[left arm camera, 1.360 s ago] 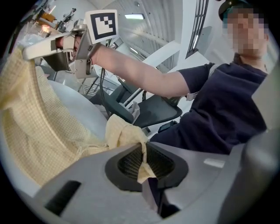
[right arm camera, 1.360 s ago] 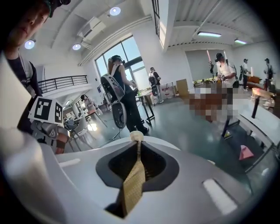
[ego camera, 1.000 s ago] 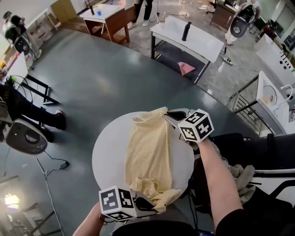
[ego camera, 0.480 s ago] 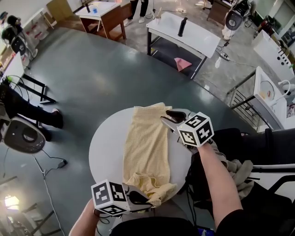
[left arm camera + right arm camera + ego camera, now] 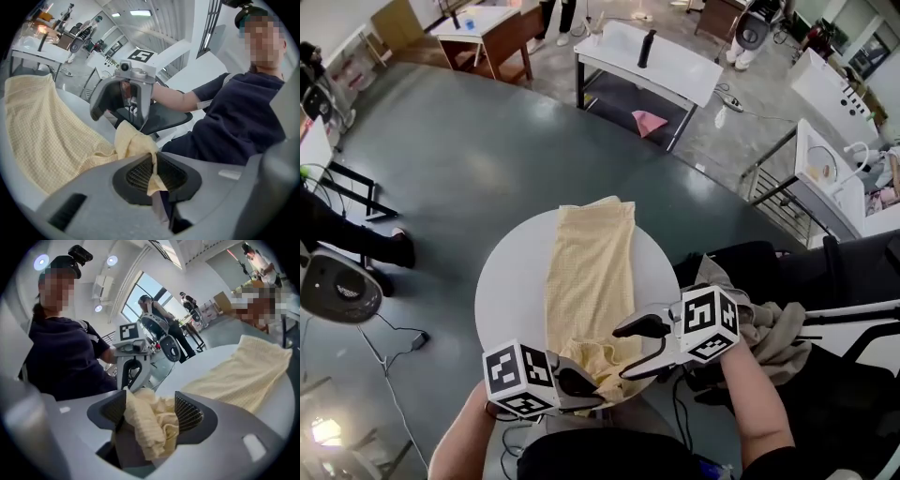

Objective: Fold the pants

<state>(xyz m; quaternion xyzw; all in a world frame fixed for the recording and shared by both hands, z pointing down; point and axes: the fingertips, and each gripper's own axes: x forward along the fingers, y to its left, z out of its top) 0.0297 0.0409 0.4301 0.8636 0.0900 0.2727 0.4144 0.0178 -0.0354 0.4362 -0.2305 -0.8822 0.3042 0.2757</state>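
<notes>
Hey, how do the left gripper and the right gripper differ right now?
The left gripper is shut, pinching a thin edge of the pants; the right gripper stands wide, its jaws having just been opening, with a bunched fold loose between them. The left gripper reaches in from the left, the right gripper from the right. Both are at the pants' near end, by the round table edge.

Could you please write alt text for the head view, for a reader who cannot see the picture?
Seen from above, pale yellow pants lie lengthwise on a round white table. The left gripper is shut on their bunched near end, and the right gripper, whose jaws have just been opening, stands open around the same bunched cloth.
</notes>
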